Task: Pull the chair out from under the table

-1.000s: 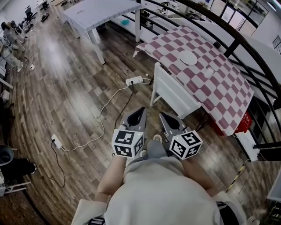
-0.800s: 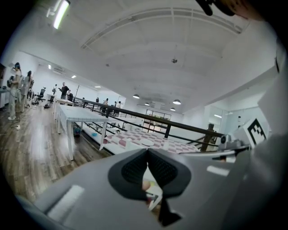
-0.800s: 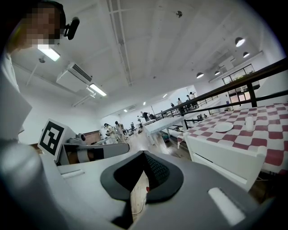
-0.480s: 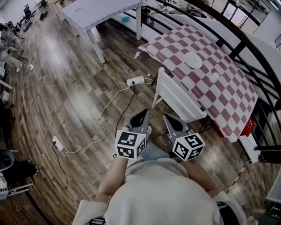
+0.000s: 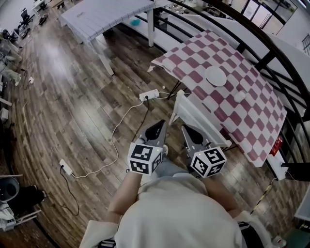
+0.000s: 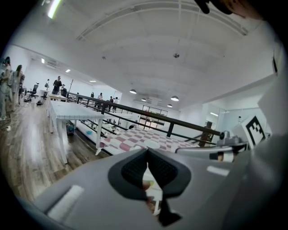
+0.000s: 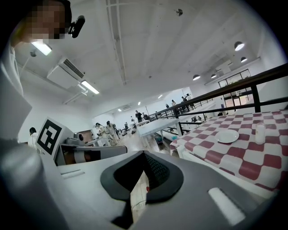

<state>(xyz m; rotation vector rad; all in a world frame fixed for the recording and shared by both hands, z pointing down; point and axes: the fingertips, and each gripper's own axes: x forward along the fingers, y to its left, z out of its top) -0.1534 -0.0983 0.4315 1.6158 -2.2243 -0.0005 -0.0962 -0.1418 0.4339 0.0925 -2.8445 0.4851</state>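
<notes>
Moving closer to the chair [image 5: 196, 118], the left gripper [image 5: 156, 127] and right gripper [image 5: 188, 131] now sit just near its white back. Their fingers [image 6: 132, 173] are closed and hold nothing. The chair stays tucked under the checked tabletop [image 5: 242, 116], not grabbed yet.

Large open-plan lab or test hall. Wood-plank floor [image 5: 72, 97] is carrying a loose power strip [image 5: 149, 95] and trailing cables. White work table [image 5: 104, 14] is standing near a checked-cloth table [image 5: 227, 104]; black railing [image 5: 268, 59] is running along its far edge. People [image 7: 104, 131] are gathering at distant workstations under strip lights [image 7: 90, 86].
</notes>
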